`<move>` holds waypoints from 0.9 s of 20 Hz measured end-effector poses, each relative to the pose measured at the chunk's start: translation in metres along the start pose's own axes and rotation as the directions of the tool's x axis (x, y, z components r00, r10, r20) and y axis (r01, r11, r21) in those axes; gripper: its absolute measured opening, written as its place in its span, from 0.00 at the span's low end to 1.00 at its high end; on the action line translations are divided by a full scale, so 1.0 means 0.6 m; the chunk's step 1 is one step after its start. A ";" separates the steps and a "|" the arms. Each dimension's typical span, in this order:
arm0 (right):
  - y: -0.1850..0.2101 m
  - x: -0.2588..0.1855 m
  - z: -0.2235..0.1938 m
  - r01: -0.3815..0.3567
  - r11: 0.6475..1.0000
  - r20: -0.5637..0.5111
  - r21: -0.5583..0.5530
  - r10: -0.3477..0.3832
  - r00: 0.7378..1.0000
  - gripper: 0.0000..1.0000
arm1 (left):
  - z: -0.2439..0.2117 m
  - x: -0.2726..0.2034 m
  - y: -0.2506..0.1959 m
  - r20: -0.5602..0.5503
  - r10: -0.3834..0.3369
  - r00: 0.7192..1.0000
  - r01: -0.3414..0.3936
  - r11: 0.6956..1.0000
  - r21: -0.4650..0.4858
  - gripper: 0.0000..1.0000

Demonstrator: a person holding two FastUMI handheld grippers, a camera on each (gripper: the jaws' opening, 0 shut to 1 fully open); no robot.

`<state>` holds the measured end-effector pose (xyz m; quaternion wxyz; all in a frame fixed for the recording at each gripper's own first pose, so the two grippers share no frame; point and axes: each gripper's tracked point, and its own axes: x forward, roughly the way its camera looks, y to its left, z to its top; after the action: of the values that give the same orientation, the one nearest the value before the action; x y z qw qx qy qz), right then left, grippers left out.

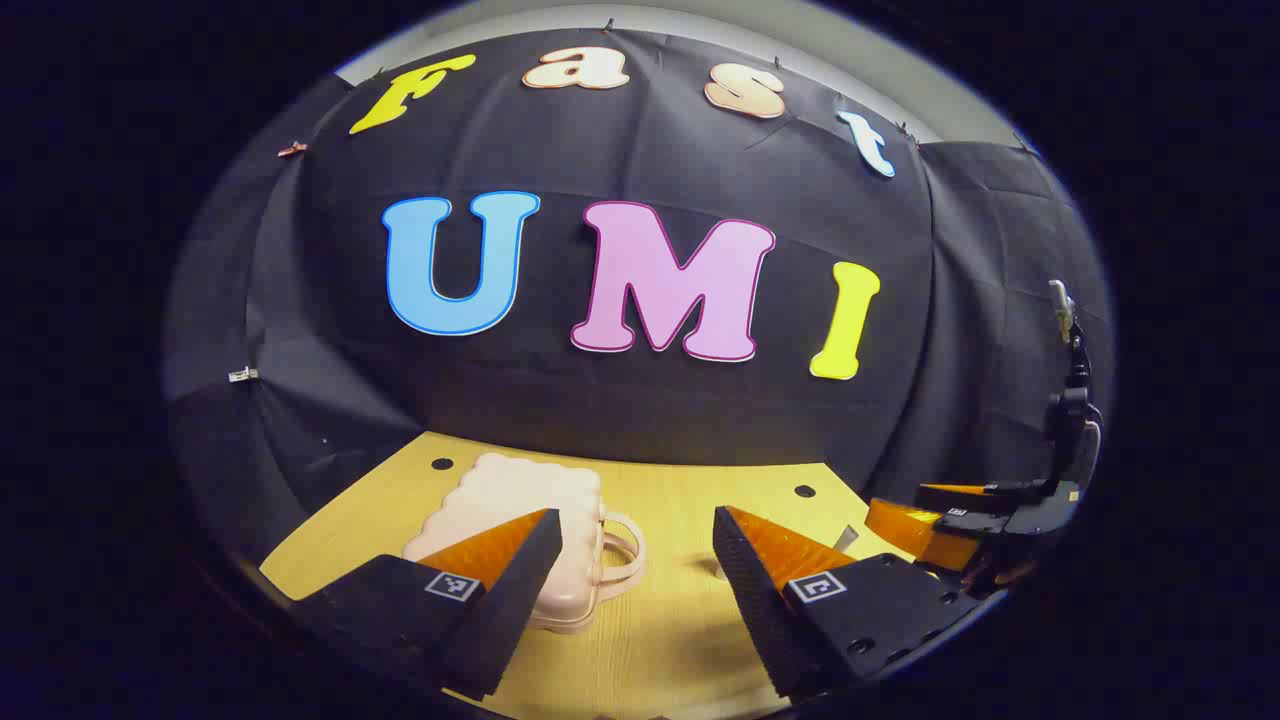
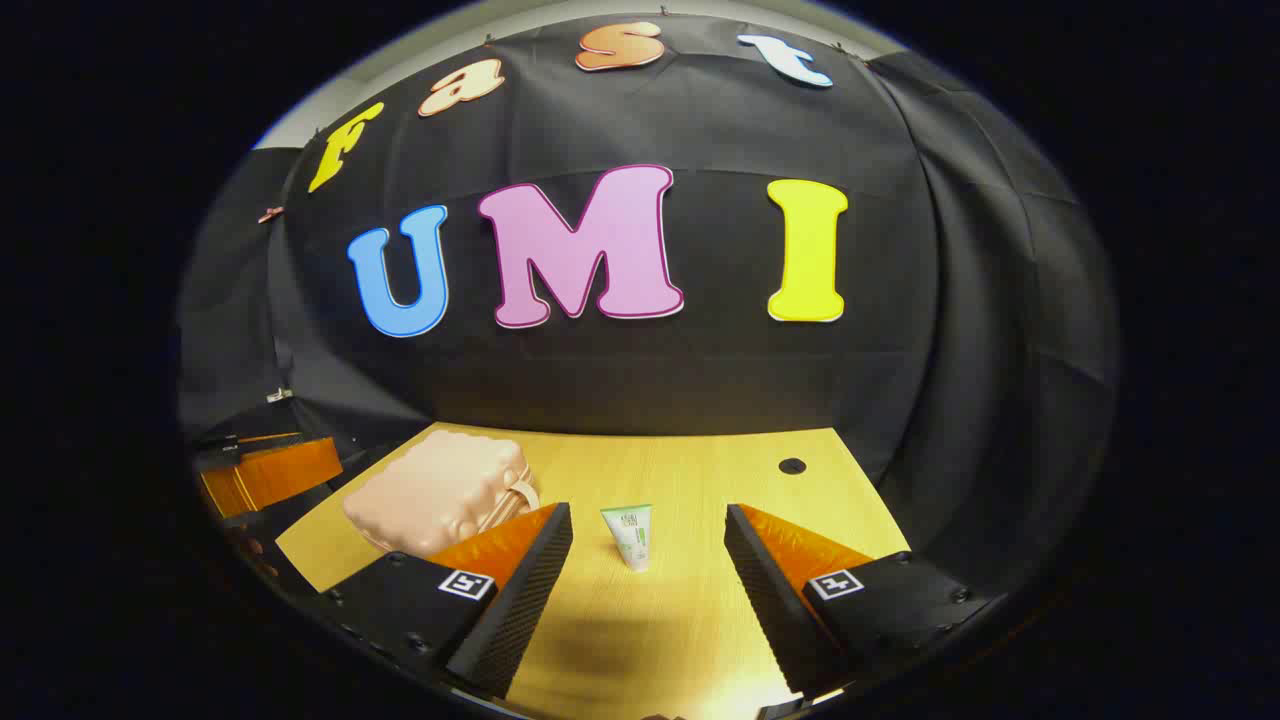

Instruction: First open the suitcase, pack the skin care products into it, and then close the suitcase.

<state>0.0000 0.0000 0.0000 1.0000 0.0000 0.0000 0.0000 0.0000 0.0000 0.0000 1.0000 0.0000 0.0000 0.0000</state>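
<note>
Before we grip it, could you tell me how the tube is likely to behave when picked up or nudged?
The tube stands upright on its narrow cap on the table, so a nudge would probably tip it. It looks small and probably light. Its body is likely soft and may squash between the fingers.

Dim, sharply focused pictures with strong fisheye bending at edges; the tabletop (image 2: 680, 620) shows soft shadows and bottom-edge glare.

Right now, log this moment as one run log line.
stage: start | suitcase: closed, flat on table | tube: upright, outside suitcase | left gripper: open, empty | right gripper: open, facing tube
</note>
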 end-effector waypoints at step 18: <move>0.024 -0.058 0.007 0.095 0.995 0.048 -0.021 -0.094 0.994 0.97 | -0.026 -0.014 0.056 -0.056 -0.034 0.998 0.032 0.999 -0.035 0.96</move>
<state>-0.0349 0.0146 0.0043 0.9985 -0.0117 -0.0233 -0.0472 -0.0081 0.0336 -0.0154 0.9993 -0.0169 0.0285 -0.0165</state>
